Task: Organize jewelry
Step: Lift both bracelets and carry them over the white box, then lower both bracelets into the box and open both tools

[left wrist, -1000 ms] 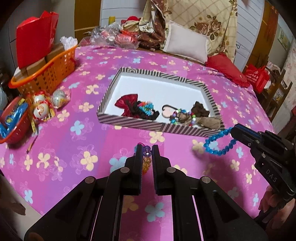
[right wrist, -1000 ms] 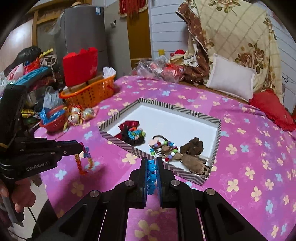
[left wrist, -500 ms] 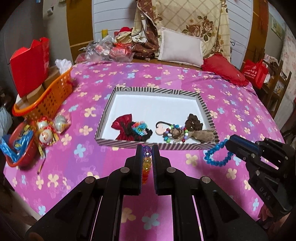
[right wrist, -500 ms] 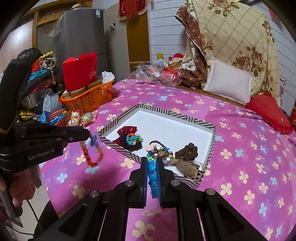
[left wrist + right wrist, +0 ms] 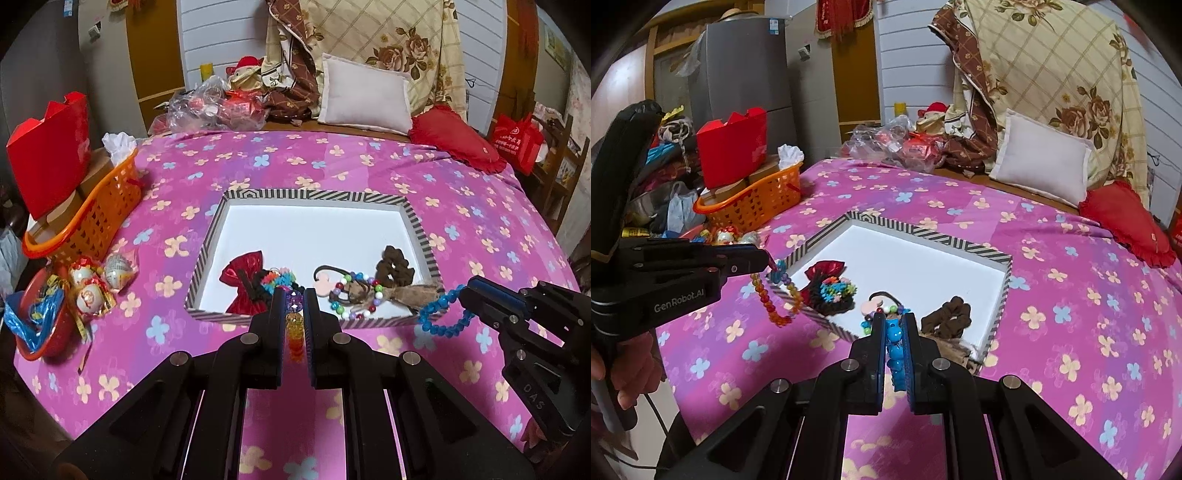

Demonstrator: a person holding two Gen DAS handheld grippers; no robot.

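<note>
left hand-held gripper (image 5: 294, 306): pointed downward and forward, jaws pinched tight on a bead strand. right hand-held gripper (image 5: 894, 334): likewise angled down, jaws clamped on beads. a hand (image 5: 631, 373) wraps the left unit's handle from below; the two units sit side by side, apart.

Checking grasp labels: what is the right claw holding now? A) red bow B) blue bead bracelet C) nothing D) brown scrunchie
B: the right claw is shut on the blue bead bracelet, which hangs from its tip at the striped box's near corner.
</note>
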